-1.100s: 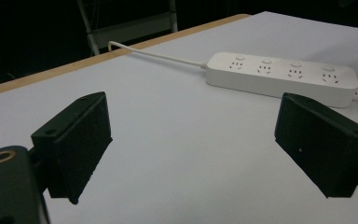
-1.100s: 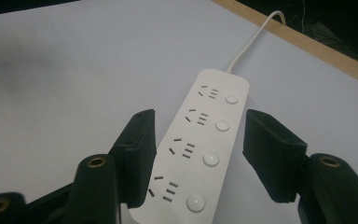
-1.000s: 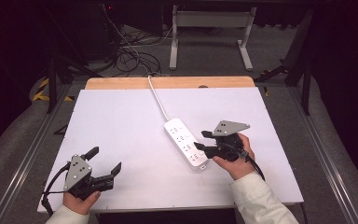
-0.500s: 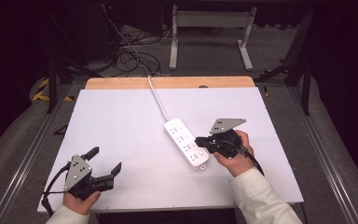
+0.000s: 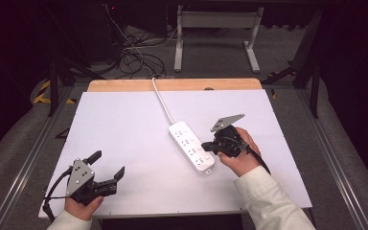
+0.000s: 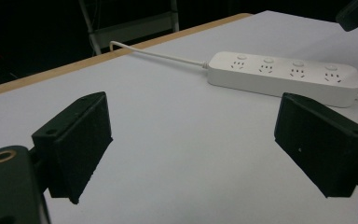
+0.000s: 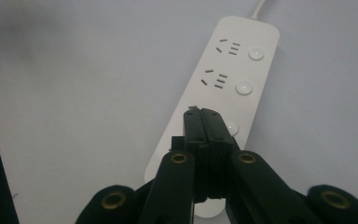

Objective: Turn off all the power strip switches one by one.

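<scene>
Two black jaws of the right claw press flat together with nothing between them, their tips over the third socket of the white power strip; they have just been closing. The right gripper view gives that closeness (whether the tips touch the plastic, I cannot tell). From above, the right claw points left at the strip, which lies slantwise mid-desk, cord running to the far edge. The right hand wraps the body, forearm angled in from below. The left claw sits wide open, well apart near the front edge.
</scene>
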`<state>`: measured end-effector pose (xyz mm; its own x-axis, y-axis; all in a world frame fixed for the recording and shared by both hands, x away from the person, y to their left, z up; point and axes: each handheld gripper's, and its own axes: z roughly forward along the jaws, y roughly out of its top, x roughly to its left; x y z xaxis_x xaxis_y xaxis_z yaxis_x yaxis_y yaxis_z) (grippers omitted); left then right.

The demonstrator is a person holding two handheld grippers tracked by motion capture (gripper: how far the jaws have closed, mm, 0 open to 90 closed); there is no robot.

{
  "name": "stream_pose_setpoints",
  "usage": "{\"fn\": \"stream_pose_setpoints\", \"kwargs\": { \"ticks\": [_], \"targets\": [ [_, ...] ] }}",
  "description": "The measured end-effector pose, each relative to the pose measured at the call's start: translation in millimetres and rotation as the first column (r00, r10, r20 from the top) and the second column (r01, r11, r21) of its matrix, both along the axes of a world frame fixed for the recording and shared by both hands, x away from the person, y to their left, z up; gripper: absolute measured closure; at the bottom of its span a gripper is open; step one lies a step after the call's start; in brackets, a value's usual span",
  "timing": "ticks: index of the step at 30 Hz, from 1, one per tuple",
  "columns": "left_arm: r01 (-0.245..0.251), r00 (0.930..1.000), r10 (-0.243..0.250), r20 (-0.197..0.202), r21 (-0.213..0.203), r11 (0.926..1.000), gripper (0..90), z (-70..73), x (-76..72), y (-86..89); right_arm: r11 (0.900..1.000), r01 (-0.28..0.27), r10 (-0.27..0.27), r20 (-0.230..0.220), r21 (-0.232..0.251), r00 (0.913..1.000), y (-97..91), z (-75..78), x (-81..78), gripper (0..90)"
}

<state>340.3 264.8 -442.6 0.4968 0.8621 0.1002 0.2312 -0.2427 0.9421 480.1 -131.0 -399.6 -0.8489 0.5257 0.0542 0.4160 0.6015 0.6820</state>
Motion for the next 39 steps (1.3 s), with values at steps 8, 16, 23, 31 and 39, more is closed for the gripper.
{"fn": "stream_pose_setpoints", "kwargs": {
  "ticks": [8, 16, 23, 31, 39],
  "targets": [
    [-0.002, 1.0, 0.002, -0.003, 0.003, 1.0, 11.8, -0.3, 0.0, -0.4, 0.9939, 0.063, -0.071, -0.084, -0.091, 0.994, 6.9, -8.7, 8.7, 90.0],
    [-0.004, 1.0, 0.004, -0.003, 0.003, 1.0, 11.8, -0.7, 0.2, -0.8, 0.9835, 0.069, -0.09, -0.124, -0.167, 0.9881, 11.7, -17.1, 17.0, 90.0],
    [-0.006, 1.0, 0.006, -0.007, 0.012, 0.9999, 11.8, -1.0, 0.4, -0.9, 0.977, 0.063, -0.094, -0.144, -0.204, 0.9852, 15.8, -21.4, 19.3, 90.0],
    [-0.008, 1.0, 0.008, -0.006, 0.014, 0.9999, 11.9, -1.0, 0.4, -1.0, 0.9643, 0.048, -0.09, -0.153, -0.261, 0.9842, 20.7, -27.1, 19.6, 90.0],
    [-0.009, 0.9999, 0.01, -0.005, 0.016, 0.9998, 12.0, -0.9, 0.2, -1.0, 0.9606, 0.048, -0.09, -0.142, -0.274, 0.9857, 23.6, -29.4, 18.6, 90.0]
  ]
}}
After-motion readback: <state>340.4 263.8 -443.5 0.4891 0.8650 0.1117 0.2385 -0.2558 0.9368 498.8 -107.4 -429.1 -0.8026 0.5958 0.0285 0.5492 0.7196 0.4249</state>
